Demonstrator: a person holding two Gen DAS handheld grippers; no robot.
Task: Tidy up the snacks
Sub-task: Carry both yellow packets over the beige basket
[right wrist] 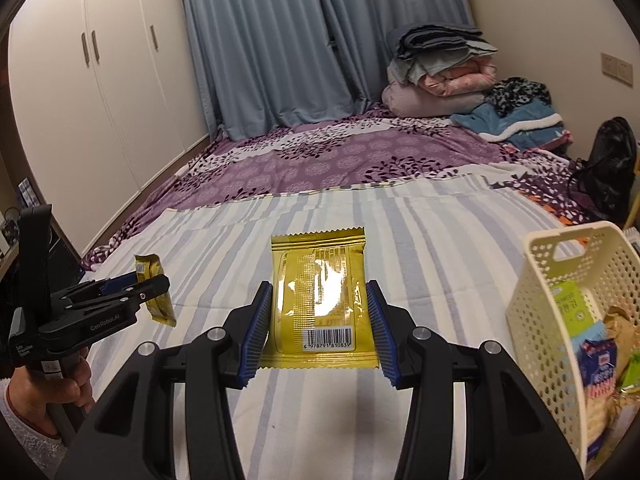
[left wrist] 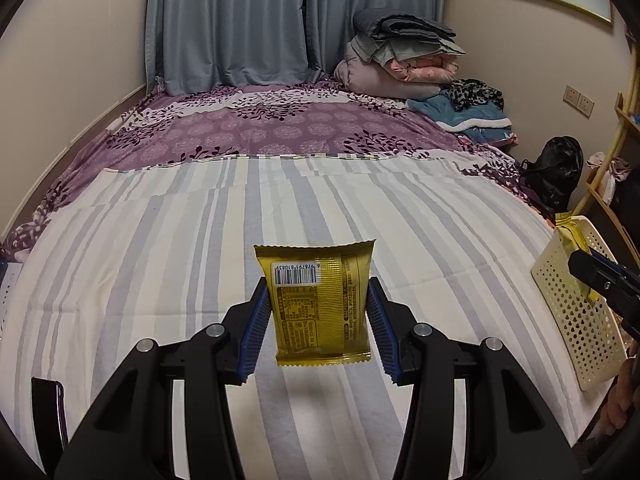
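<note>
Gold packets (left wrist: 320, 304) (right wrist: 322, 300) sit pinched by their side edges in both my left gripper (left wrist: 318, 328) and right gripper (right wrist: 320, 326) above the striped bed (left wrist: 160, 280), so I fear one slipping short of the basket (right wrist: 540, 320) at its right edge.

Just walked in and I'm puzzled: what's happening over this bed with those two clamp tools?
A person is tidying snacks with a handheld gripper in each hand. The left gripper is shut on a gold snack packet, and the right gripper is shut on a second gold snack packet. Both are held above the striped sheet. The cream perforated basket to the right already holds other snacks.
</note>
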